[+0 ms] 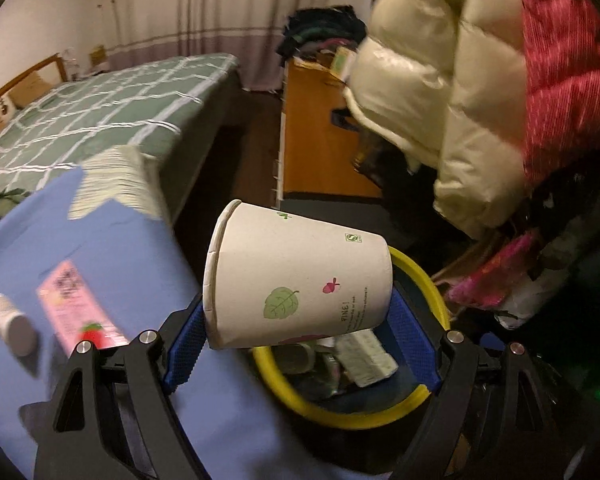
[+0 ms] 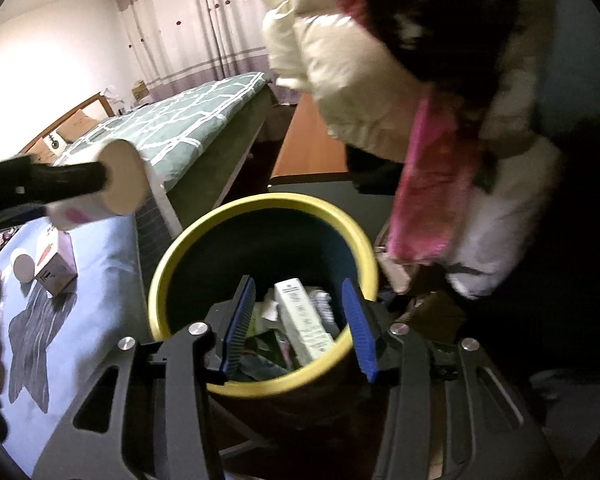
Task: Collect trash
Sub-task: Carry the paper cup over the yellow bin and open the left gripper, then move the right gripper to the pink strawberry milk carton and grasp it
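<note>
While the left wrist view shows the left hand-held gripper [image 1: 296, 344] pinching a paper cup [image 1: 300, 276] sideways over the yellow-rimmed bin [image 1: 428, 280], only the right view looks straight down into that bin [image 2: 260, 208], where a pale carton [image 2: 304, 320] lies among crumpled scraps. The right hand-held gripper [image 2: 300, 328] hangs spread and empty above it. The cup is matte with leaf prints; the blue pads [image 2: 240, 320] are ribbed.

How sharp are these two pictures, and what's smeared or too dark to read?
Left wrist view: white leaf-printed paper cup fairly sharp; pink carton and cream puffer jacket motion-smeared. Right wrist view: yellow-rimmed bin clear; cup blurred, right side nearly black.
</note>
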Available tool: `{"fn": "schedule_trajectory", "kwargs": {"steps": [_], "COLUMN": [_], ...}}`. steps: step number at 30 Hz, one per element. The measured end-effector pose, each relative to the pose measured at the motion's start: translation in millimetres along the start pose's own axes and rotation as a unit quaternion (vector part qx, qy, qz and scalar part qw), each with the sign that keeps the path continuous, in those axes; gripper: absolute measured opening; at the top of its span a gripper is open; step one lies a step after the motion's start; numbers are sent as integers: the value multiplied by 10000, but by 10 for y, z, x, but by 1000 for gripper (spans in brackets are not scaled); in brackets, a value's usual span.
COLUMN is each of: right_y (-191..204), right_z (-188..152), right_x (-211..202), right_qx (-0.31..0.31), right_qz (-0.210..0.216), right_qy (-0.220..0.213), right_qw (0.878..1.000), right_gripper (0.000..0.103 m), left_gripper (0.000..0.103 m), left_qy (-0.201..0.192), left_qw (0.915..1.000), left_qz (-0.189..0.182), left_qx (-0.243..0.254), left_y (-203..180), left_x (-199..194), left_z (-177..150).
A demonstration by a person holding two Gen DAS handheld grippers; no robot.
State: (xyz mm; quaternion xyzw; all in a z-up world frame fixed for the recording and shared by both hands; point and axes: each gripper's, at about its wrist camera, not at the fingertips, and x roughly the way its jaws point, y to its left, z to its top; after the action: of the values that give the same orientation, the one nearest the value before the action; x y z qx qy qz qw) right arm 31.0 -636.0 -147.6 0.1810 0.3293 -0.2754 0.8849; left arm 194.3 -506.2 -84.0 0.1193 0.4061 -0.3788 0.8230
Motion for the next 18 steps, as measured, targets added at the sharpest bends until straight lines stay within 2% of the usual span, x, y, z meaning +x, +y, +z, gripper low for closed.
{"fn": "schedule_trajectory", "kwargs": {"steps": [5, 8, 10, 14, 18], "right_y": [-143, -172, -144, 10, 293], "right_z": [-52, -92, -111, -113, -87], "right_x": [-99, -96, -75, -73, -88], "right_qx": [-3, 15, -3, -136, -354], "right_qz": [-247, -252, -224, -71, 224], "right_qy": [-32, 31, 77, 65, 32], "right_qw": [9997, 9997, 9997, 9999, 9991], "right_gripper": [47, 48, 48, 48, 48], "left_gripper": [84, 95, 95, 96, 98], "left_qy": [163, 134, 86, -165, -789], "left_qw": [9998, 9999, 9999, 9994, 9954], "left_qz": [-43, -37, -34, -124, 128], "left_qx": [86, 11, -89, -294, -523], "left_y": [-192, -152, -48, 326, 886], "left_x": [306, 341, 266, -173, -821], "left_z": [1, -3, -17, -99, -325]}}
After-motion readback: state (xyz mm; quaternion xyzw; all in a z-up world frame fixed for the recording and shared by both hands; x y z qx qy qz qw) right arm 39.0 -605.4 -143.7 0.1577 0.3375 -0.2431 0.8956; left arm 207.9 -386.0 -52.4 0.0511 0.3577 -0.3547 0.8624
